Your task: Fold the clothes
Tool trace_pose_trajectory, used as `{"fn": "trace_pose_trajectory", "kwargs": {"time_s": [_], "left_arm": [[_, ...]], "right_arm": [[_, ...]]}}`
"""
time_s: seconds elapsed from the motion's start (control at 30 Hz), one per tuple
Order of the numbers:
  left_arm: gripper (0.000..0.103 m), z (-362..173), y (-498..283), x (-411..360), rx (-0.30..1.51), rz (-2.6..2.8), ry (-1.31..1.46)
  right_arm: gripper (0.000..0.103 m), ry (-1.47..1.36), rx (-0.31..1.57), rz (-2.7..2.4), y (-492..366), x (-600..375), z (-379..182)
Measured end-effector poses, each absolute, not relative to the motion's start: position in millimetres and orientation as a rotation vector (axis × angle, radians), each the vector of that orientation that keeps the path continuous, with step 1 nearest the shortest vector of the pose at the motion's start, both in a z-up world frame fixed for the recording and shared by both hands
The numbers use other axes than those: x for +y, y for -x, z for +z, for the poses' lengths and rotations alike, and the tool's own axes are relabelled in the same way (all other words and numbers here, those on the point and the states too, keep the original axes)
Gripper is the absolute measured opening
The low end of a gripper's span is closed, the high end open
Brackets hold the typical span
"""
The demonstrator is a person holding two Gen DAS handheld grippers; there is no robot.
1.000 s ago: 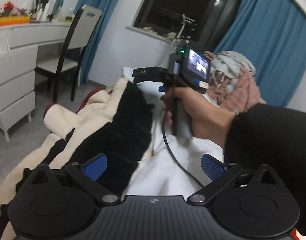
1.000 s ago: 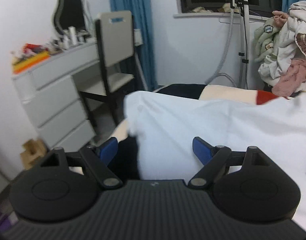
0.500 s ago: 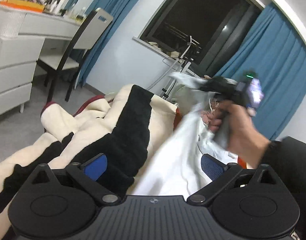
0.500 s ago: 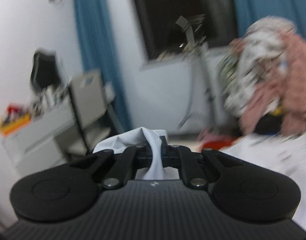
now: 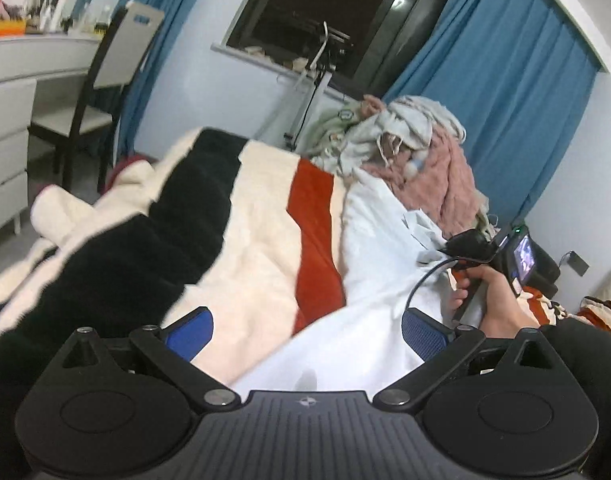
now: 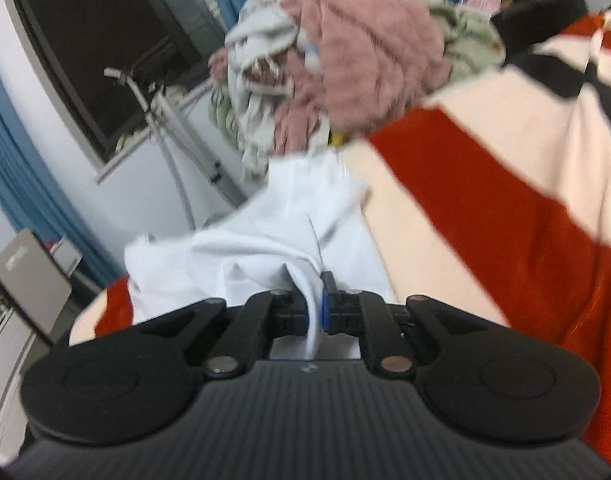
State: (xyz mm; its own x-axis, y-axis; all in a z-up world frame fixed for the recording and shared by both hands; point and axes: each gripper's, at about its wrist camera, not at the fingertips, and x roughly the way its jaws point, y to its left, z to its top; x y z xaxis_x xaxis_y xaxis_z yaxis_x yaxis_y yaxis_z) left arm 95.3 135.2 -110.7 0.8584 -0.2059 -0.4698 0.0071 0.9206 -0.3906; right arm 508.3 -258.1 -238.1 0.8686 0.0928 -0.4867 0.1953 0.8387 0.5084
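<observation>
A white garment (image 5: 377, 264) lies across the striped blanket (image 5: 261, 240) on the bed. My left gripper (image 5: 307, 330) stands open just above the garment's near edge, nothing between its blue pads. In the left wrist view the right gripper (image 5: 449, 246), held by a hand (image 5: 493, 296), pinches the cloth at the right. In the right wrist view my right gripper (image 6: 315, 304) is shut on a fold of the white garment (image 6: 289, 220), which trails away over the blanket (image 6: 505, 184).
A heap of clothes (image 5: 405, 148), pink and pale, sits at the far end of the bed (image 6: 345, 60). A chair (image 5: 101, 92) and white dresser (image 5: 9, 120) stand left. Blue curtains (image 5: 493, 92) flank a dark window (image 5: 329, 20).
The right gripper shut on the white garment and carried it from the left side of the bed over to the right, near the clothes heap. My left gripper stayed open.
</observation>
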Motion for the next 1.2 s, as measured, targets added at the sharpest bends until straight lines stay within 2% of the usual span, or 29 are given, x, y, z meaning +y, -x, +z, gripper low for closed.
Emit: {"fn": "trace_pose_trajectory", "kwargs": {"time_s": [0.07, 0.1, 0.13, 0.4, 0.7, 0.97, 1.2], "left_arm": [[0.101, -112, -100, 130, 0.520, -0.111, 0.355], [0.101, -112, -102, 127, 0.515, -0.108, 0.338], [0.101, -113, -105, 124, 0.512, -0.107, 0.322], [0.101, -110, -103, 113, 0.493, -0.129, 0.230], [0.101, -91, -66, 100, 0.469, -0.185, 0.142], [0.101, -78, -36, 95, 0.466, -0.176, 0.104], [0.101, -87, -45, 108, 0.584, -0.093, 0.155]], "right_arm": [[0.044, -0.567, 0.536, -0.029, -510, -256, -238], [0.064, -0.549, 0.532, -0.014, -510, -253, -235], [0.077, -0.526, 0.524, 0.000, -510, -249, -230], [0.076, -0.376, 0.447, -0.003, -429, -229, -164], [0.076, -0.247, 0.365, 0.059, -220, -206, -108], [0.076, -0.230, 0.294, 0.046, -94, -210, -129], [0.077, -0.315, 0.344, 0.039, -94, -225, -144]]}}
